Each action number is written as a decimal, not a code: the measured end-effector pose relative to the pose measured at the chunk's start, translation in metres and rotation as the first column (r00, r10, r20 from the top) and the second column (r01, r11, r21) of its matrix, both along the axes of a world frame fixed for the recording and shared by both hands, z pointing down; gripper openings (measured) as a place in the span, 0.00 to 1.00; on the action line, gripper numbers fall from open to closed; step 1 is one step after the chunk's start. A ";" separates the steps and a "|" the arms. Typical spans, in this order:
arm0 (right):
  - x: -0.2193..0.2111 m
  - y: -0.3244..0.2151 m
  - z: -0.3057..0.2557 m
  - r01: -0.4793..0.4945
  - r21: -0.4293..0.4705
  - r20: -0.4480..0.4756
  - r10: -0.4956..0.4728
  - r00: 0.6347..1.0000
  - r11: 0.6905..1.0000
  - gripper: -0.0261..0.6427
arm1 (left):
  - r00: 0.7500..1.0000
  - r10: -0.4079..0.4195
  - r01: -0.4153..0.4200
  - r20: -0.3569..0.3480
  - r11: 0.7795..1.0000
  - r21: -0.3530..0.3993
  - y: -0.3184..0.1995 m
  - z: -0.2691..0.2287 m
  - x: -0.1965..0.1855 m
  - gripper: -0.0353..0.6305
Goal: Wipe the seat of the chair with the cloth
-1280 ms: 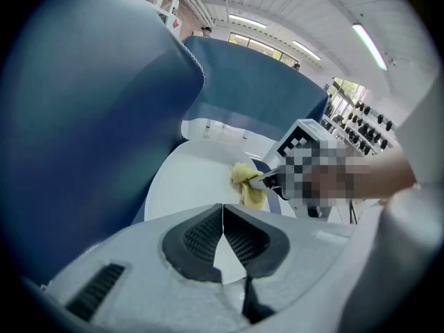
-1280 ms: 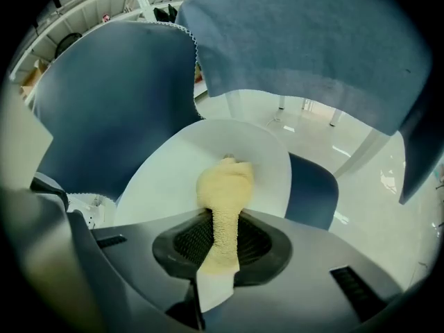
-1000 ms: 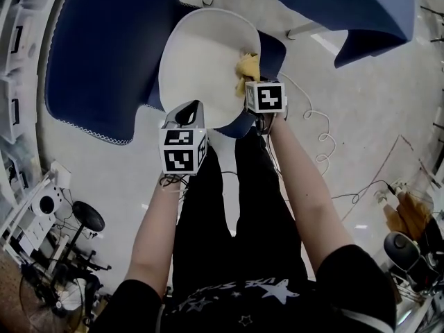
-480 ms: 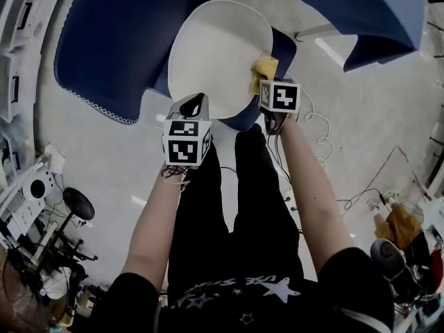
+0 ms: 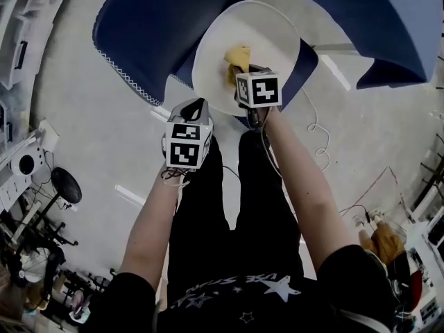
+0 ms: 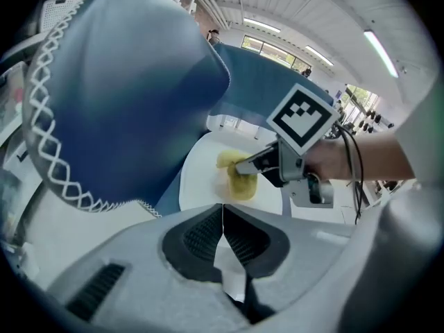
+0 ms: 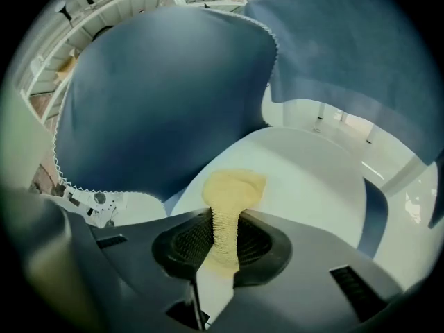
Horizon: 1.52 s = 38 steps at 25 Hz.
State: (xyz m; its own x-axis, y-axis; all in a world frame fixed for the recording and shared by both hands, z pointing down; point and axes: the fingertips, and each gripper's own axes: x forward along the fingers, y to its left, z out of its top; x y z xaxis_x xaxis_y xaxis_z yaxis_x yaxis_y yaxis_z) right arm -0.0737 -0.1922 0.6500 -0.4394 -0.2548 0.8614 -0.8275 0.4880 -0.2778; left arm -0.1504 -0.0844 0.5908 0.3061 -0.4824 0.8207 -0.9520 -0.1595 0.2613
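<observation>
One yellow cloth (image 5: 236,55) is the bright spot here. It is small and soft with a waffle weave, bunched into a crumpled lump at its free end and drawn into a narrow strip where it is pinched. It lies on the round white seat (image 5: 215,61) of the chair, on the half nearer the person, with the lump resting on the seat's surface.

The right gripper (image 5: 241,71) has its jaws clamped on that strip. In the right gripper view the cloth (image 7: 229,193) runs up between the black ribbed pads (image 7: 191,243) of the gripper (image 7: 222,238) and spreads onto the seat (image 7: 312,179) just beyond the tips.

The left gripper (image 5: 195,109) hovers by the seat's near edge, apart from the cloth. In its own view the gripper (image 6: 222,217) has its jaws pressed together along a thin line, with nothing between them. Past them the right gripper (image 6: 251,164) shows tilted down over the seat (image 6: 201,186), the cloth (image 6: 239,184) hanging under its tips.

A big blue cover (image 5: 146,26) with a white zigzag-stitched edge spreads behind and beside the chair. A pale cable (image 5: 318,127) curls on the floor (image 5: 90,137) to the person's right
</observation>
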 end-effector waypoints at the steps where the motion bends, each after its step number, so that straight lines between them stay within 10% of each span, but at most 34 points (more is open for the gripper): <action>1: -0.014 0.000 0.001 0.031 0.006 0.006 -0.031 1.000 1.000 0.14 | 1.000 -0.009 0.009 0.000 1.000 -0.003 0.004 0.001 -0.003 0.08; 13: -0.092 0.010 0.028 0.110 0.018 -0.026 -0.109 0.994 0.994 0.14 | 0.997 0.057 -0.059 -0.046 0.998 -0.024 0.024 0.012 -0.031 0.08; 38: 0.110 0.056 0.030 -0.169 -0.051 -0.210 0.155 0.965 0.984 0.14 | 0.988 0.147 -0.148 -0.041 0.989 -0.019 0.012 0.004 0.030 0.08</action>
State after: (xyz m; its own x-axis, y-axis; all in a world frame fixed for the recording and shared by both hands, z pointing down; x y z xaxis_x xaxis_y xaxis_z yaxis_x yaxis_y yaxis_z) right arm 0.0367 -0.1360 0.6802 -0.2101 -0.2461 0.9462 -0.9366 0.3284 -0.1226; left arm -0.1207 -0.0726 0.5951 0.4053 -0.4111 0.8165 -0.9072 -0.2914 0.3035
